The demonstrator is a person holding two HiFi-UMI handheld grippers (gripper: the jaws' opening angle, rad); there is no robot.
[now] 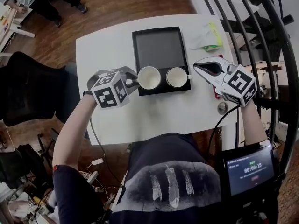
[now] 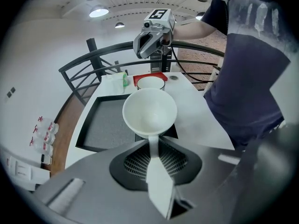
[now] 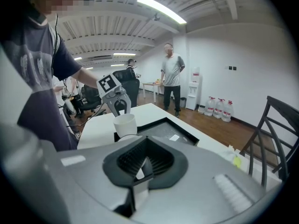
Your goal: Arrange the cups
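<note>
The left tongs (image 1: 132, 81) are clamped on the handle of a cup (image 1: 149, 77) at the tray's (image 1: 134, 55) near edge. A second cup (image 1: 177, 77) stands just beside it, at the tray's near right corner. The right tongs (image 1: 198, 68), pressed together and empty, hover over the worktop (image 1: 107, 45) just right of the tray.

Second cup (image 2: 150, 82) partly hidden behind held cup (image 2: 149, 111), chair (image 3: 269, 101) cropped

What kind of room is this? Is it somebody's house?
Probably an open office or workshop, not a house. There's a water cooler with spare water bottles beside it, a black office chair by the white table, and long strip lights on a bare ceiling.
</note>
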